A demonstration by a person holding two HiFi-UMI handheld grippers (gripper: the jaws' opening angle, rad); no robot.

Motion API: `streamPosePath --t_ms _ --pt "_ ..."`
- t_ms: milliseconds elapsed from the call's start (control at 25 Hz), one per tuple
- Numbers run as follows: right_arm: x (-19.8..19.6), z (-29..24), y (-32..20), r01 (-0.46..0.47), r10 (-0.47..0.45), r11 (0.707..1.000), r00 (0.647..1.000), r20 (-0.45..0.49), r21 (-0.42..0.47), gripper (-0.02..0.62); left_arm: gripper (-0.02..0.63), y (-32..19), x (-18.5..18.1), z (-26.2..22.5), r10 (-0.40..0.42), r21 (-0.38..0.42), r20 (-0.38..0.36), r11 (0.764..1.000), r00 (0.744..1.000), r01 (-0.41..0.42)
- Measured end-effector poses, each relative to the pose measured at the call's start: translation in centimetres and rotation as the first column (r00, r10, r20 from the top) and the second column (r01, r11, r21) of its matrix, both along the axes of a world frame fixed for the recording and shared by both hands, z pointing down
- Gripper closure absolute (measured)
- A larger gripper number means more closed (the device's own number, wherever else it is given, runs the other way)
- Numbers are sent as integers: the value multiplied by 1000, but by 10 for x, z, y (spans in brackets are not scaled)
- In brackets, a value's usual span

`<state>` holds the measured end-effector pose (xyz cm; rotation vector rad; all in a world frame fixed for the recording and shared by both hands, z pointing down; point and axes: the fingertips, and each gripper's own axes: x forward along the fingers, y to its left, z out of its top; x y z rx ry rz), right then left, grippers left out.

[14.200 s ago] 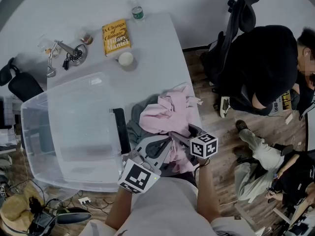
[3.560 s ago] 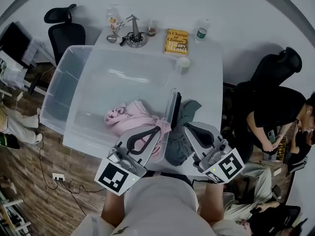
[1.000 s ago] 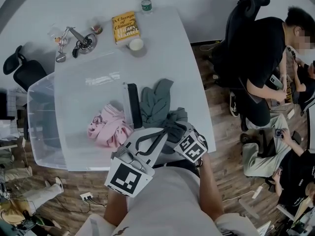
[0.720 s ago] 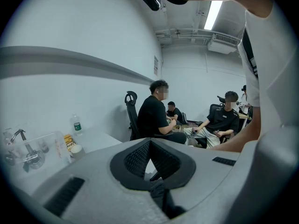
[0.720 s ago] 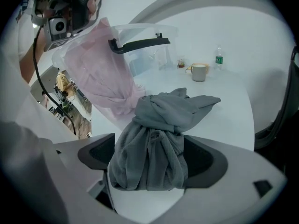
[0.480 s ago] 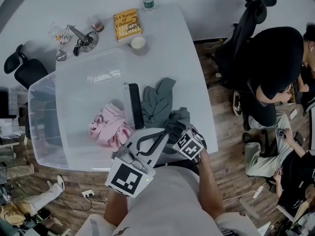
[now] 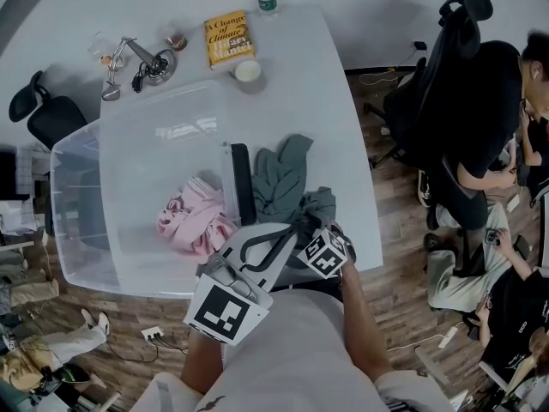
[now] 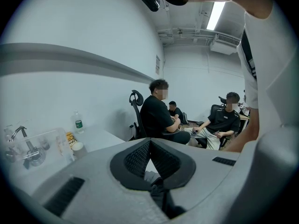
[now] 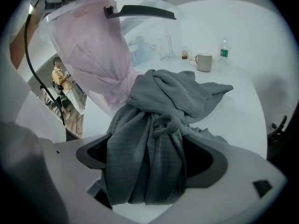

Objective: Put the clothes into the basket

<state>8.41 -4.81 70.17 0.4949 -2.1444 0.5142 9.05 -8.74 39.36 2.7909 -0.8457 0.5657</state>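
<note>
One grey garment [image 7: 279, 174] lying on table [image 7: 334, 118] beside basket [image 7: 77, 196]. Right gripper [image 9: 149, 162] jaws just opened wide, cloth bunched between, unpinched; left gripper [image 8: 149, 146] jaws pressed together. Risk: shallow bite, loose end trails, snags basket rim.

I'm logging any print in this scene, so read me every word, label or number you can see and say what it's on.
"A Change of Climate": cover of the yellow book; its smaller lines below are blurred.
Green label on the water bottle: too small to read.
Nothing else readable.
</note>
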Motion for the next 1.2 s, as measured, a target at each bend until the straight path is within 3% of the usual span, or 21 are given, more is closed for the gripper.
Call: streamPosePath --t_ms 360,520,640,920,1200 --pt "2 6 -4 -46 46 999 999 -10 11 241 601 0 -4 1 -10 -4 -7 1000 1000 10" --pt "2 4 -4 -74 74 997 997 18 -11 345 601 0 -6 2 -14 -7 -4 1000 1000 14" --pt "1 3 -4 -95 97 995 994 51 -43 385 601 1 -7 3 -17 -9 -4 1000 1000 17" --pt "-1 -8 -2 -173 195 975 967 167 -137 417 601 1 -10 3 -28 -2 -7 1000 1000 28" --pt "0 -42 -7 -226 281 954 900 332 -196 423 601 2 -14 2 -43 2 -8 999 999 44"
